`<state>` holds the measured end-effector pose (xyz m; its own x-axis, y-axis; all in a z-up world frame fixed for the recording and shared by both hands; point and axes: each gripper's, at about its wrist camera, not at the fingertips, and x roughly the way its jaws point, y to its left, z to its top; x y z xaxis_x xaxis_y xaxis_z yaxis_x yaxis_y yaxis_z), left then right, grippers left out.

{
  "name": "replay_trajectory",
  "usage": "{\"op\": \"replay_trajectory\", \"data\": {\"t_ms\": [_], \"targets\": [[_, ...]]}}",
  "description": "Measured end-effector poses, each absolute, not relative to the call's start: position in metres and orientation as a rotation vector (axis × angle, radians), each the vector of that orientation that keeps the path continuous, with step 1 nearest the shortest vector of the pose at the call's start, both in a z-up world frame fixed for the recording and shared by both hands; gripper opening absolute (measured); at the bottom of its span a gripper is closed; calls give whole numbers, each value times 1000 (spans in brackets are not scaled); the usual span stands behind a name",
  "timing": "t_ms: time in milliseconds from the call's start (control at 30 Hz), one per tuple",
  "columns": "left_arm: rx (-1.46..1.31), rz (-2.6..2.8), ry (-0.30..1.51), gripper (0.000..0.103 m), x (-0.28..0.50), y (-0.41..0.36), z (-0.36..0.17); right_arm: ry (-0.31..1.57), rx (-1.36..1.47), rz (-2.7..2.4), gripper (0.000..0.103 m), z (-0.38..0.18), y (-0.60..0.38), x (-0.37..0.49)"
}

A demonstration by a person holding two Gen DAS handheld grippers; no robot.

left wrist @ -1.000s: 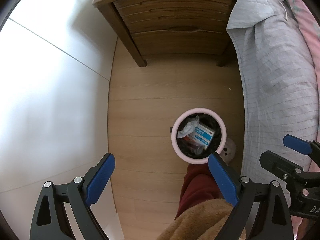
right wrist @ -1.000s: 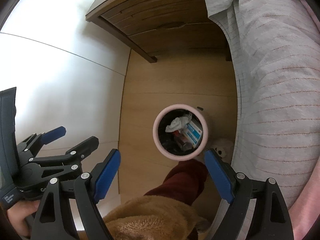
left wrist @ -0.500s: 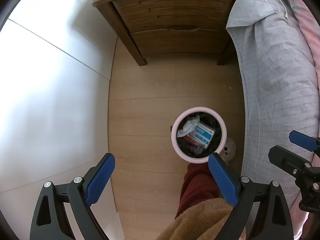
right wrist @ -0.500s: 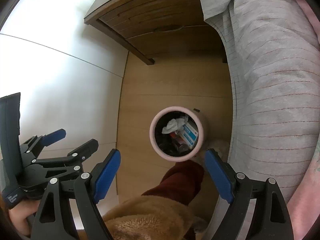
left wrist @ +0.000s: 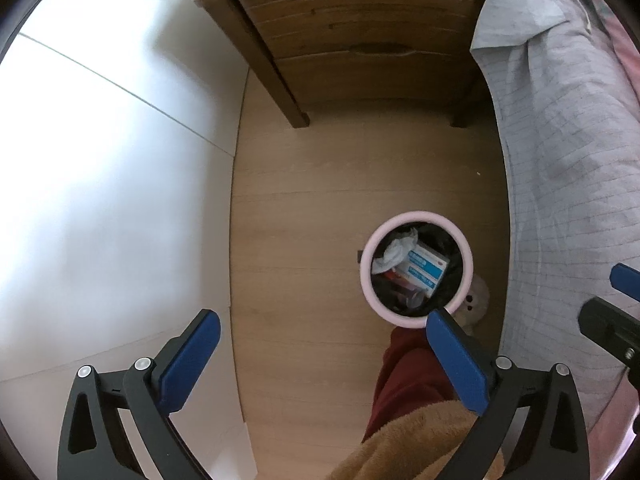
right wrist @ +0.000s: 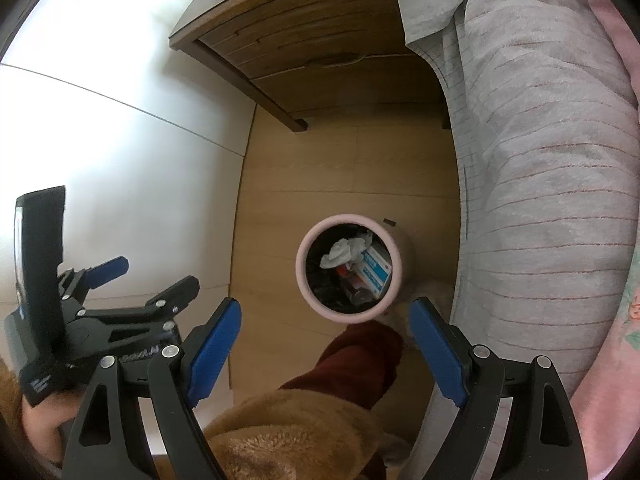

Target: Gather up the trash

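Observation:
A pink-rimmed bin (left wrist: 366, 268) stands on the wood floor, lined in black. In it lie a crumpled white tissue (left wrist: 394, 252) and a blue and white box (left wrist: 426, 268). My left gripper (left wrist: 322, 320) hangs high above the floor, just left of the bin, its jaws opening with nothing between them. In the right wrist view the bin (right wrist: 304, 248), tissue (right wrist: 344, 252) and box (right wrist: 376, 270) sit just beyond my right gripper (right wrist: 325, 306), which is open and empty. The left gripper (right wrist: 152, 276) shows at that view's left edge.
A dark wooden nightstand (left wrist: 360, 40) stands at the far end of the floor. A bed with a grey quilt (left wrist: 560, 160) runs along the right, a white wall (left wrist: 100, 160) along the left. A plush slipper (left wrist: 476, 296) lies beside the bin. A person's dark red trouser leg (left wrist: 408, 376) is below.
The left gripper's jaws have spread a little wider. In the left wrist view the right gripper has slid slightly toward the right edge. The bin and its contents are unchanged.

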<state>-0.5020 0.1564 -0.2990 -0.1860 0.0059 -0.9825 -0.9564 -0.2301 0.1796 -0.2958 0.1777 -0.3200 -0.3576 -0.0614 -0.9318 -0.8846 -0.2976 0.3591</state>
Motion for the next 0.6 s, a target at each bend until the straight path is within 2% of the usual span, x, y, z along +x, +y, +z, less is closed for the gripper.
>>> {"op": "replay_trajectory", "data": {"t_ms": [267,367,433,500,600], "targets": [[-1251,1530,1118,103,-510,163,-308,1294,-1229,1740,86,-316,182,-295],[-1185,1526,1068,103,-510,168,-305,1259,-1220,1780,93,-316,185,-295],[-1146,1513,1014,103,-510,170,-303,1247,-1213,1806,93,-319,186,-295],[-1102,1515,969,103,-511,170,-301,1218,-1216,1826,103,-322,186,-296],[-1074,1522,927,103,-513,167,-304,1185,-1229,1860,103,-331,185,-298]]}}
